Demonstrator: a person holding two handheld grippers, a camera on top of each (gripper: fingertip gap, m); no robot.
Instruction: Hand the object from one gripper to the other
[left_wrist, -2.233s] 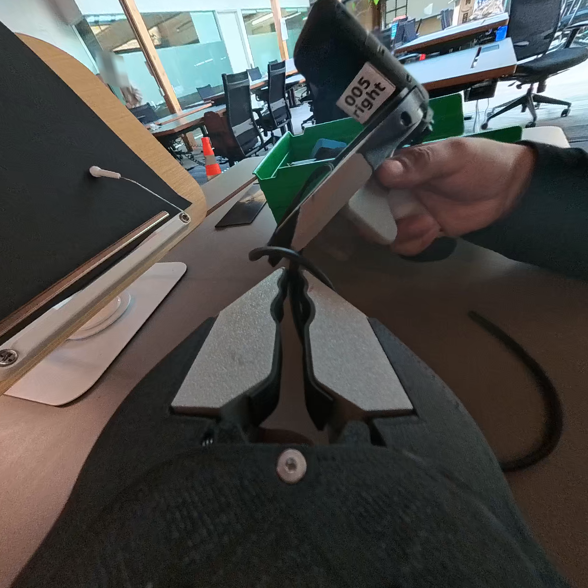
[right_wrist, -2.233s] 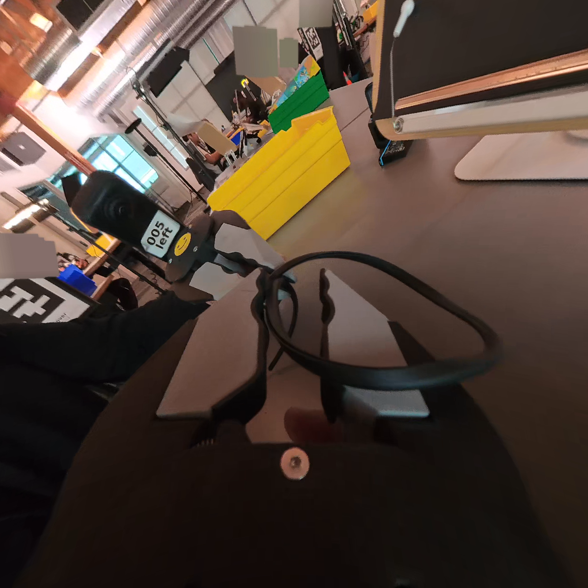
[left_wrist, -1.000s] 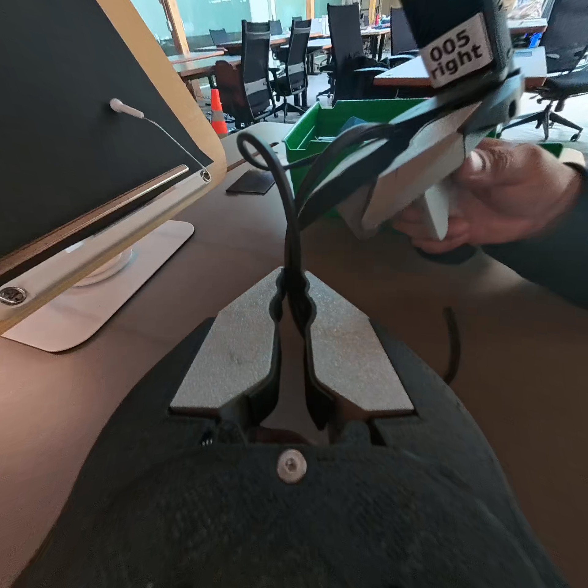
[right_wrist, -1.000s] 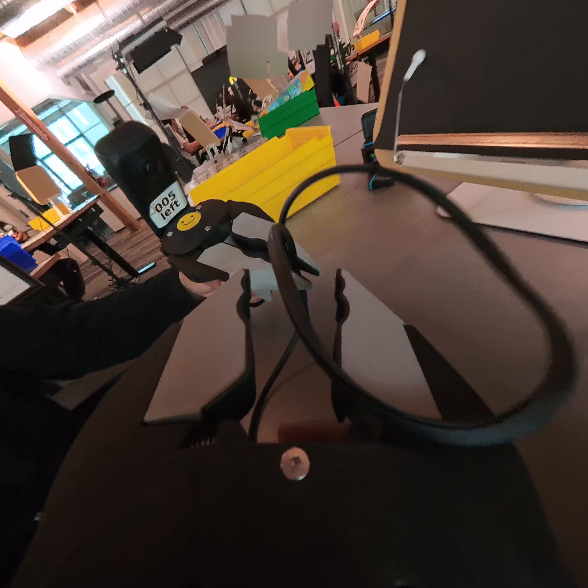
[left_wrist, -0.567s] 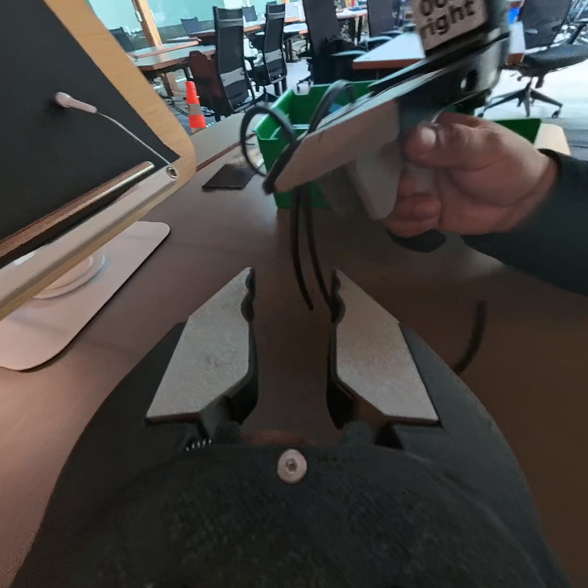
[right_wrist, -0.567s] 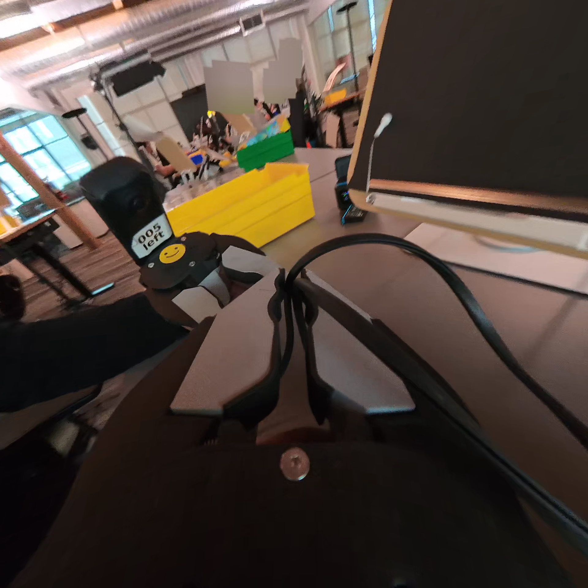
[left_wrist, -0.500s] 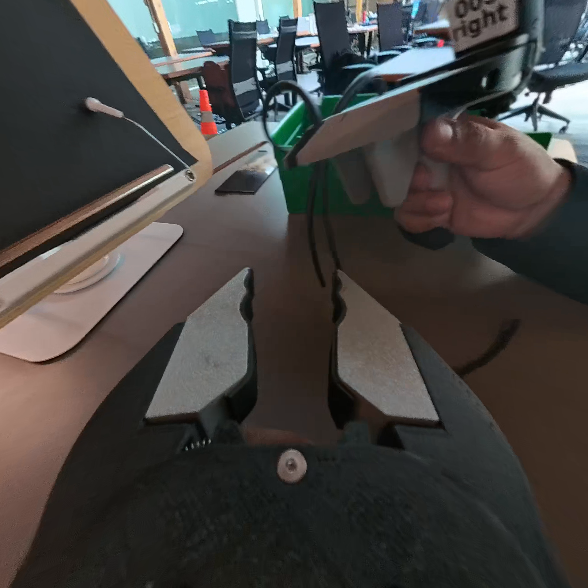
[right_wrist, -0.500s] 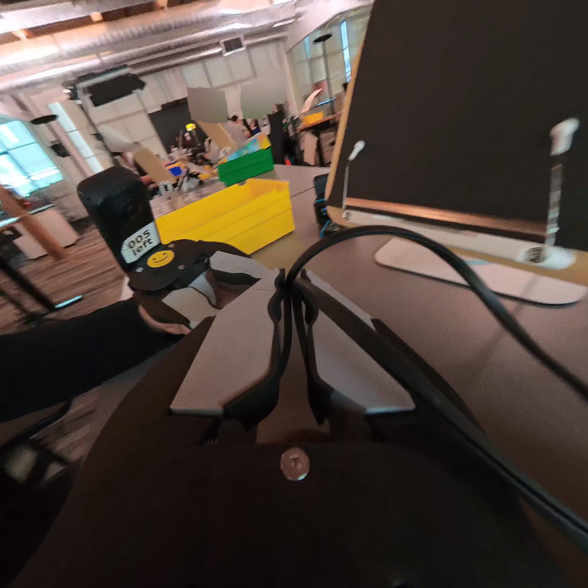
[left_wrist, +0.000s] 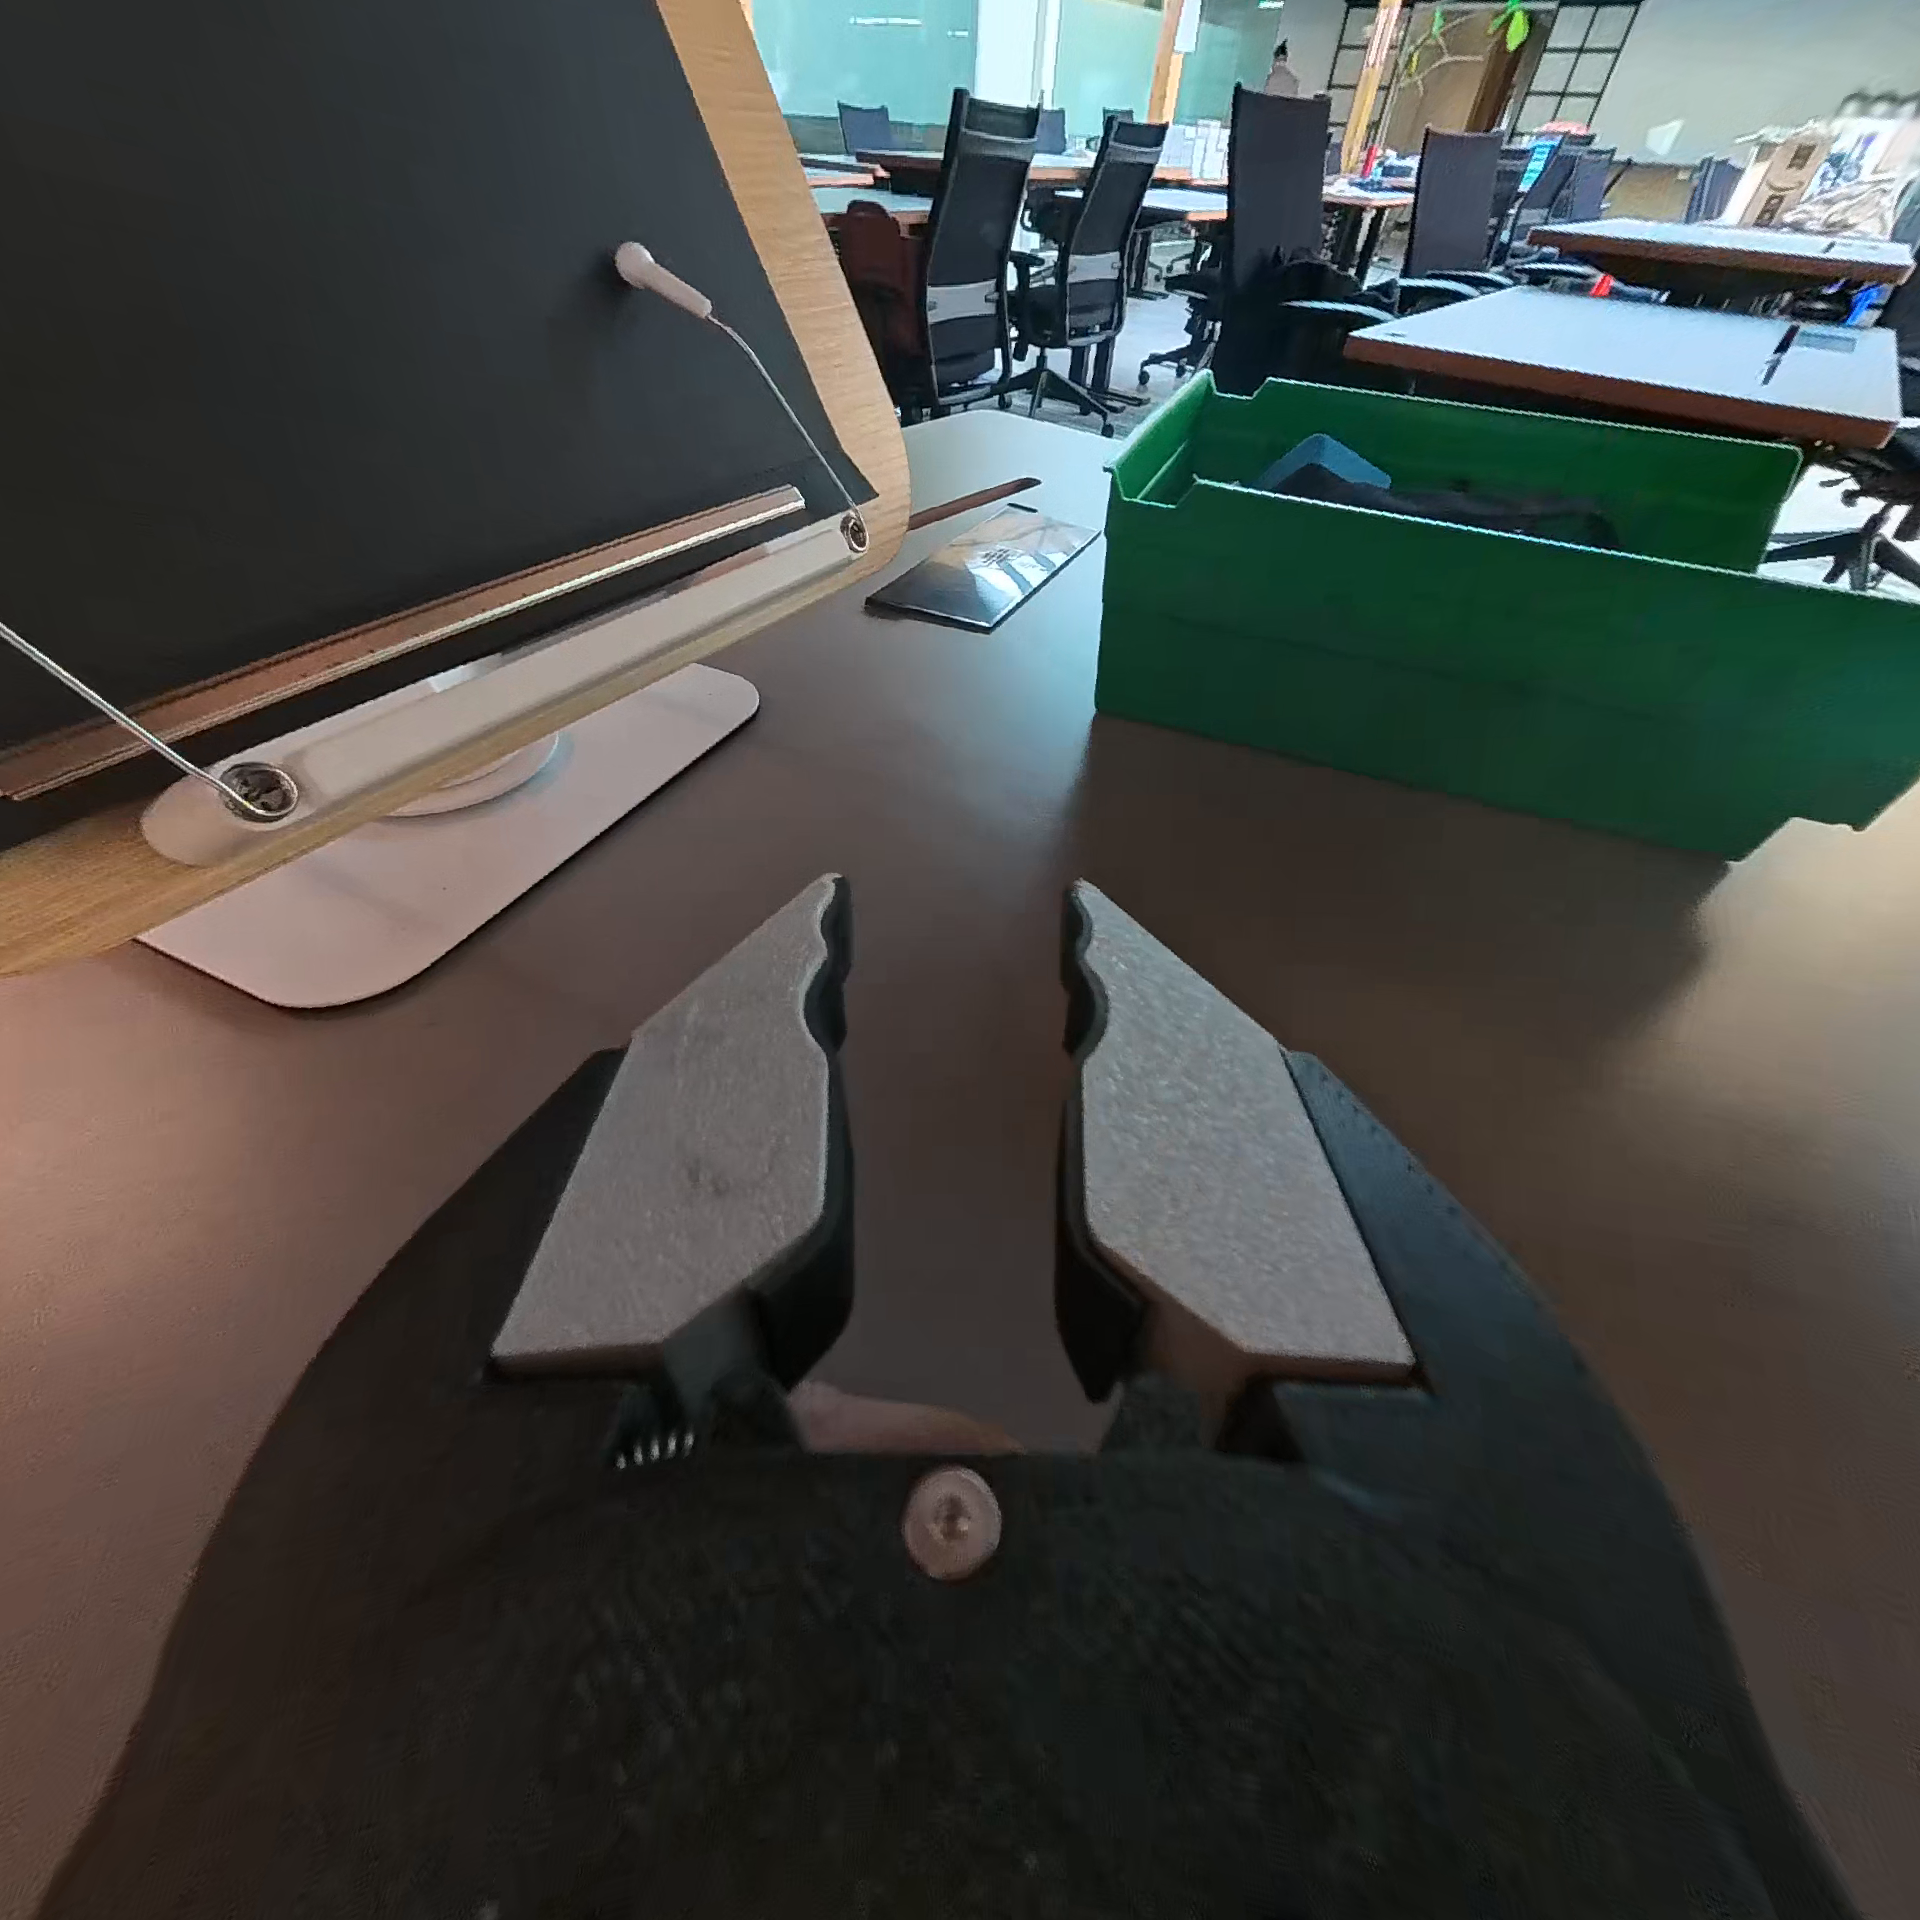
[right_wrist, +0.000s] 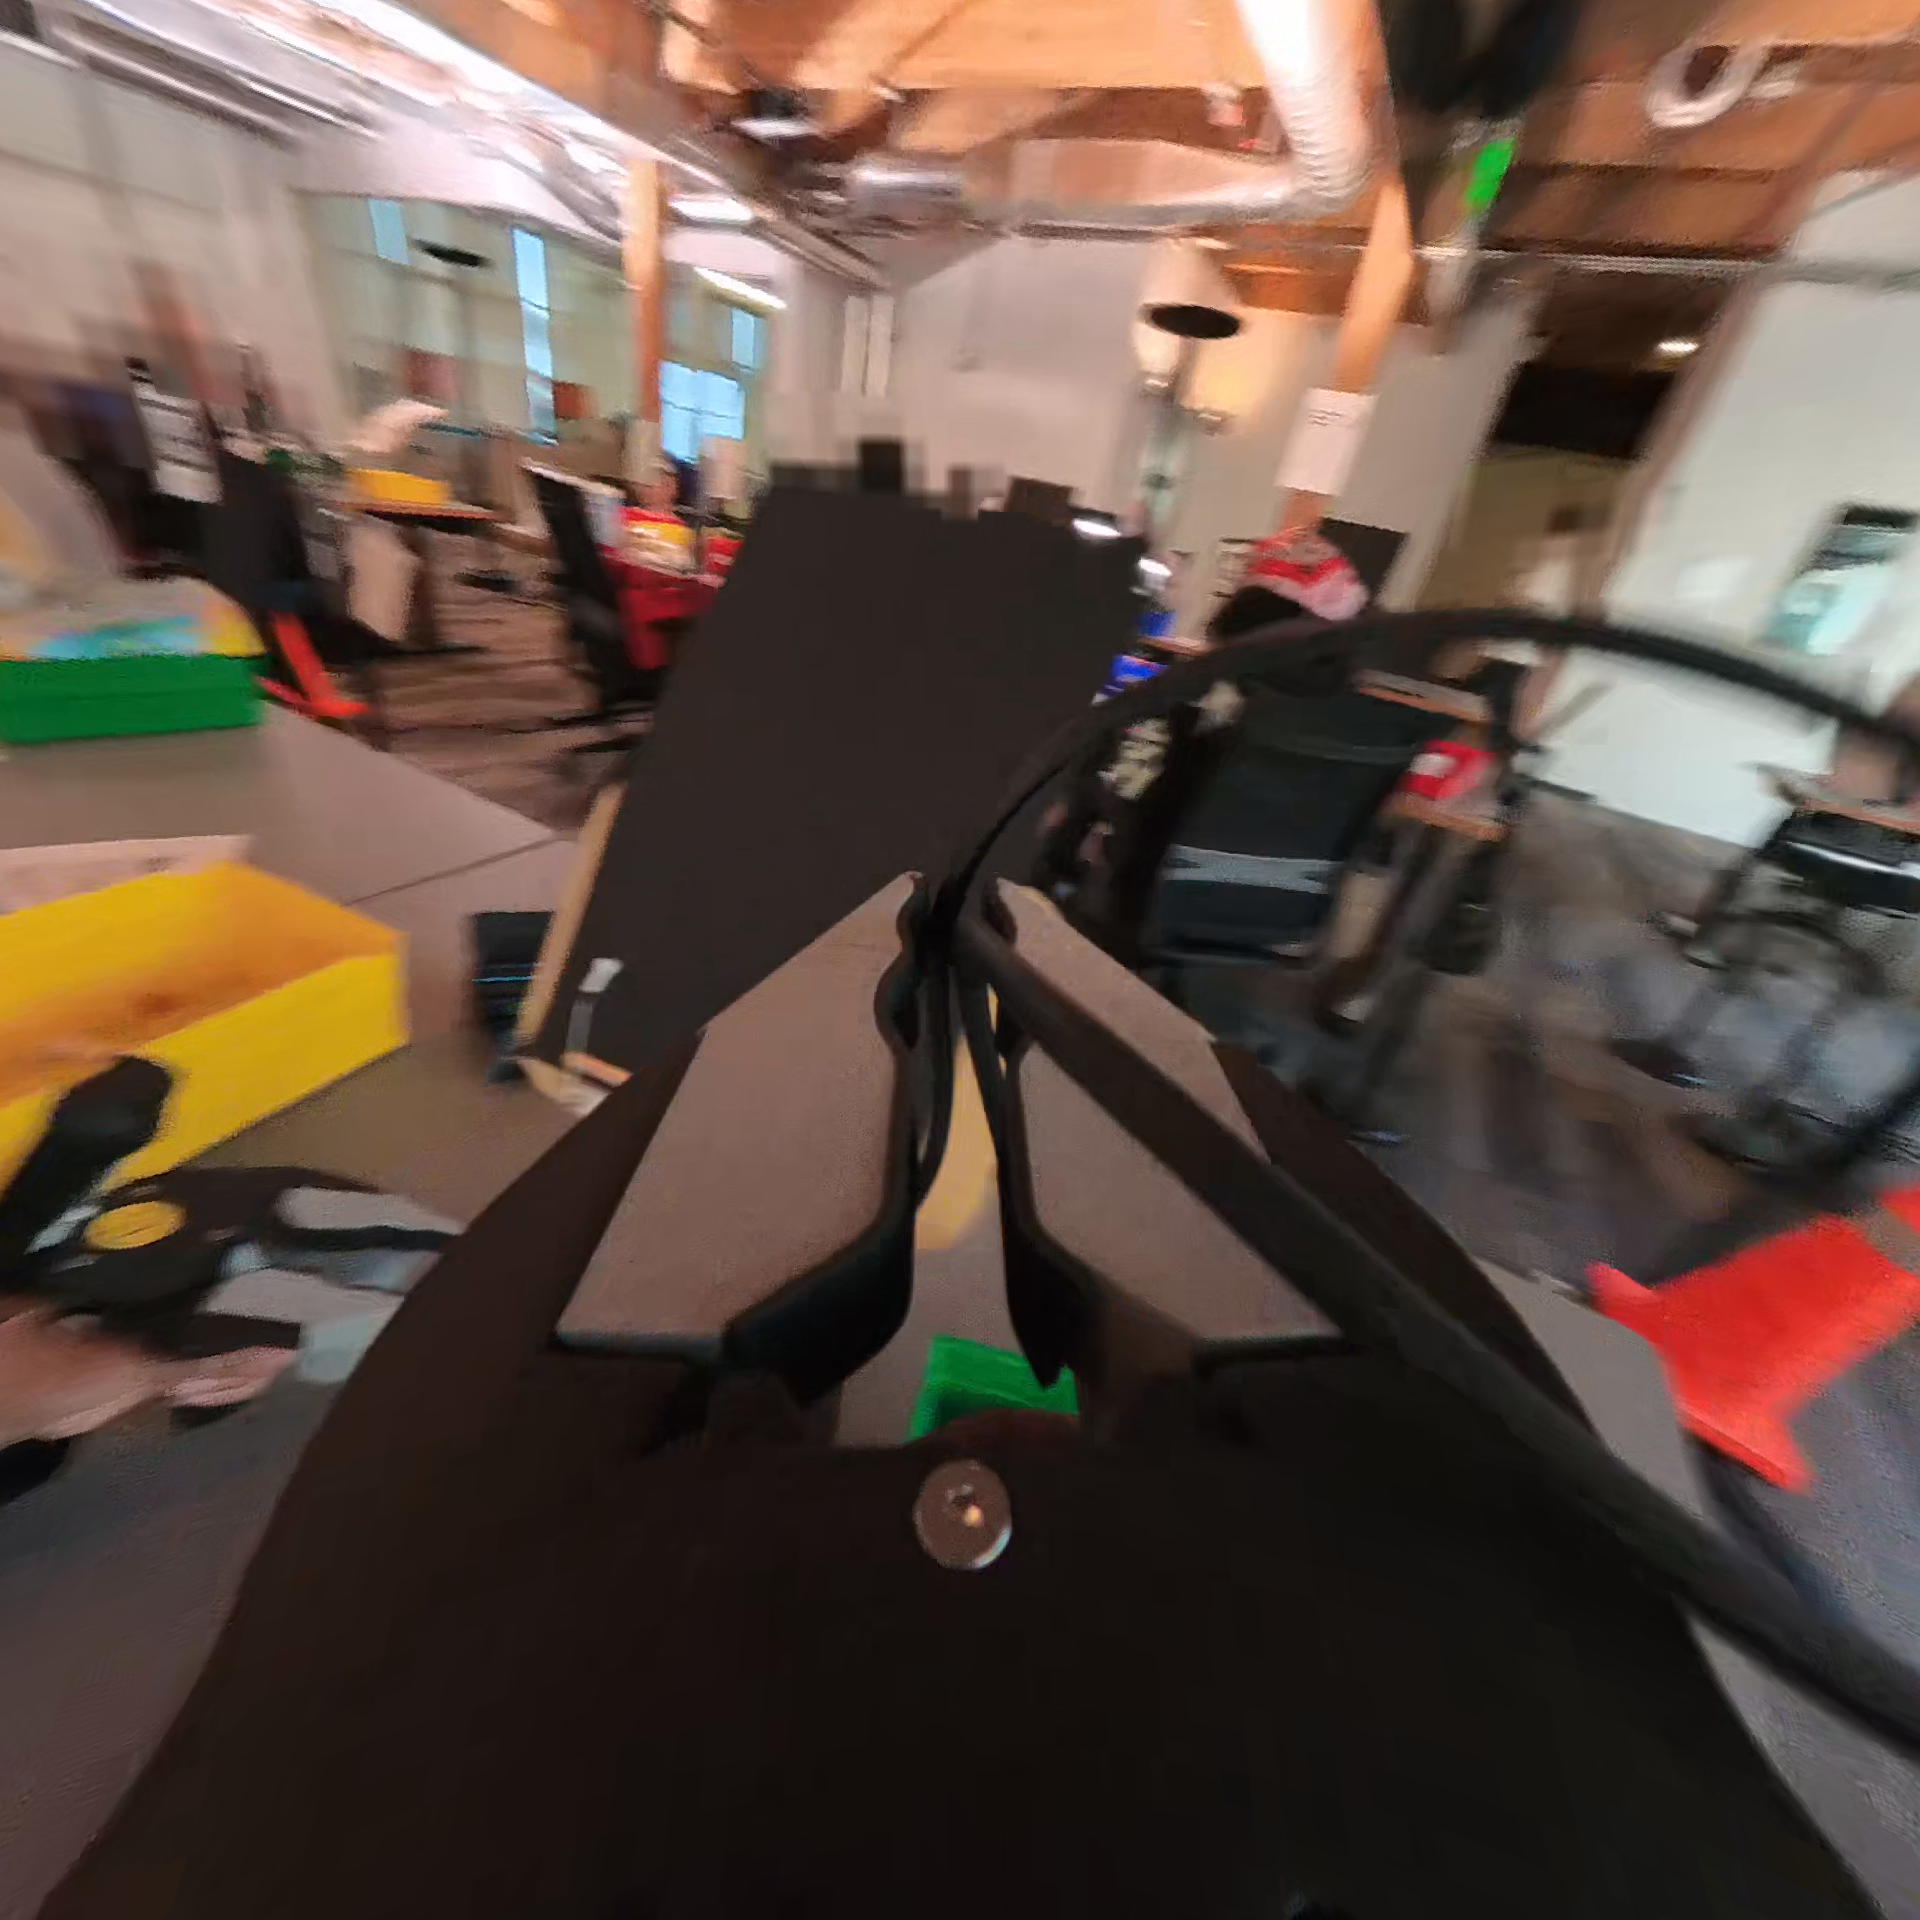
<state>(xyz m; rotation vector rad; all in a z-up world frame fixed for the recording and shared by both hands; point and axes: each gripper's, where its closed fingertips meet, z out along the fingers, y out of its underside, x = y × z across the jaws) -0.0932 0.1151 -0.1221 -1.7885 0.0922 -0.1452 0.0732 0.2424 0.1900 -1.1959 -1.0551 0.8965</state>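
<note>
Cable (right_wrist: 1299, 665): black, looped; pinched at the right claw (right_wrist: 951, 914) tips, arching rightward, raised off the counter (left_wrist: 1351, 1039).
Left claw (left_wrist: 956, 914): fingers parted, nothing between them, above the counter.
Green bin (left_wrist: 1455, 665): counter's far side.

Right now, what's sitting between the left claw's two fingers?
Nothing. In the left wrist view the left claw is open, and only bare brown table shows through the gap.

Left wrist view sharp, evenly lit, soft sheen on surface (left_wrist: 1351, 1039); right wrist view heavily motion-blurred, edges warped.
</note>
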